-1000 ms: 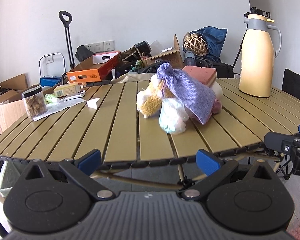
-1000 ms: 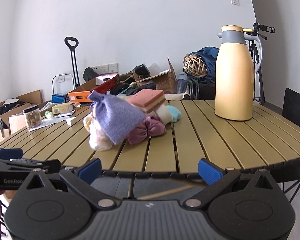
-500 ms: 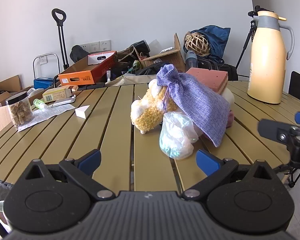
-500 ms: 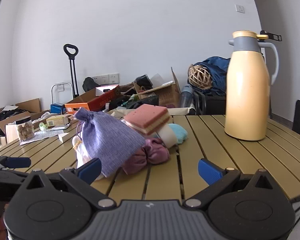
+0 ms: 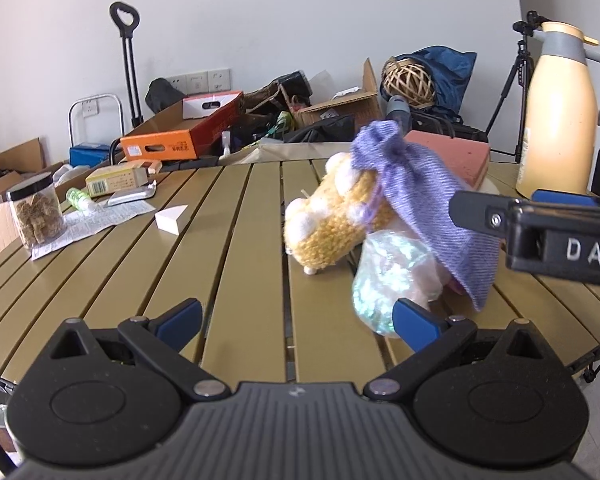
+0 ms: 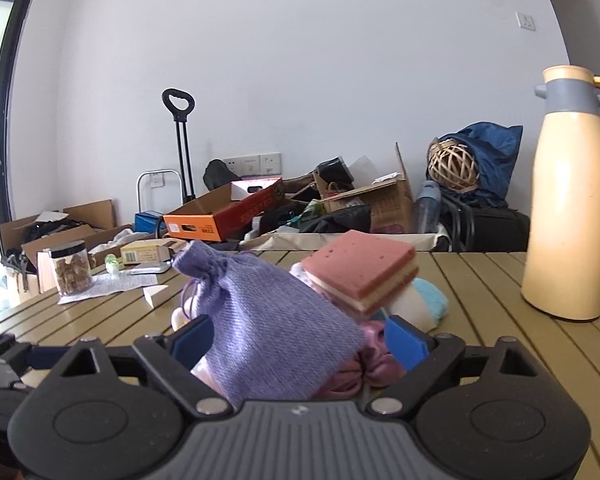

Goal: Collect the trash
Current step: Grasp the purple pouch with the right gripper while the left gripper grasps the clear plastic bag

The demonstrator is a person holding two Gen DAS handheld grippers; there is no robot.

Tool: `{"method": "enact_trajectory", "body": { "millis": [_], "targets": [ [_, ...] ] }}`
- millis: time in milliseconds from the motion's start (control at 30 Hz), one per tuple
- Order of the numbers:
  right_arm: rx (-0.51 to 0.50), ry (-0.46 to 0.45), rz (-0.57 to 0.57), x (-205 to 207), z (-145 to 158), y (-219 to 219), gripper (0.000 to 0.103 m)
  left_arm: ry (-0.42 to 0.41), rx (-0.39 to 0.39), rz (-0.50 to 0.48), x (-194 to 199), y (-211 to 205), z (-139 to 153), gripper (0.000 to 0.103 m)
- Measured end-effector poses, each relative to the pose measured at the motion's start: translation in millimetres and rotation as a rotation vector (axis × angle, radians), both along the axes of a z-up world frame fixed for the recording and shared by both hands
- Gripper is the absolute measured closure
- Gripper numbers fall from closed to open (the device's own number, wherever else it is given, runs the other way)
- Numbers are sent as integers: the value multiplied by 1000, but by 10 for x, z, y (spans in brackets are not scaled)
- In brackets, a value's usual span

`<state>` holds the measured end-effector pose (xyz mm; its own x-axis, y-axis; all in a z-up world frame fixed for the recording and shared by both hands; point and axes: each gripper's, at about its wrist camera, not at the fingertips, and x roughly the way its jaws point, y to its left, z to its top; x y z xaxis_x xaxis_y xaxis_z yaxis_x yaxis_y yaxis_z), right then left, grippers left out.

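At table (image 5: 228,240) centre, a trash heap: purple cloth pouch (image 6: 268,320) atop, pink sponge (image 6: 360,268) at its 2 o'clock, yellow knit toy (image 5: 332,220) & crinkly plastic bag (image 5: 388,276) beside. R gripper (image 6: 298,336) jaws wide, closing round pouch, pads not pressing. L gripper (image 5: 296,316) wide open, empty. Cream jug (image 6: 572,216) at 3 o'clock.
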<state>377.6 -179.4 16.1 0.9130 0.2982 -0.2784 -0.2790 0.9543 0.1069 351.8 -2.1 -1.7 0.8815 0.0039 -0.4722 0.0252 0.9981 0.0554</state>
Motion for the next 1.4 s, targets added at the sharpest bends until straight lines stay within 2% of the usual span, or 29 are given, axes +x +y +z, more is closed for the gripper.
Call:
{"method": "enact_trajectory", "body": {
  "millis": [267,333,367,433,467,600,833,1200,1400],
  "targets": [
    [42,26,26,166,-52,155,34,-2,-20,31,24,149,30,0],
    [42,48,21,202,-80,165,45,1,-25,40,30,180,38,0],
    [42,53,23,211,-90,169,47,2,-28,42,29,194,39,0],
    [41,57,21,223,-105,170,60,2,-31,46,32,217,43,0],
    [44,56,24,220,-110,164,62,1,-32,48,32,223,48,0],
    [85,62,72,201,-115,122,90,-2,-41,50,36,220,72,0],
    [95,17,81,110,-61,89,98,-15,-50,36,34,153,135,0],
    [185,-77,52,-74,44,-221,100,-18,-67,-28,34,-81,164,0],
    [196,-76,36,-108,39,-361,101,-1,-79,-92,69,-306,132,0]
  ]
}}
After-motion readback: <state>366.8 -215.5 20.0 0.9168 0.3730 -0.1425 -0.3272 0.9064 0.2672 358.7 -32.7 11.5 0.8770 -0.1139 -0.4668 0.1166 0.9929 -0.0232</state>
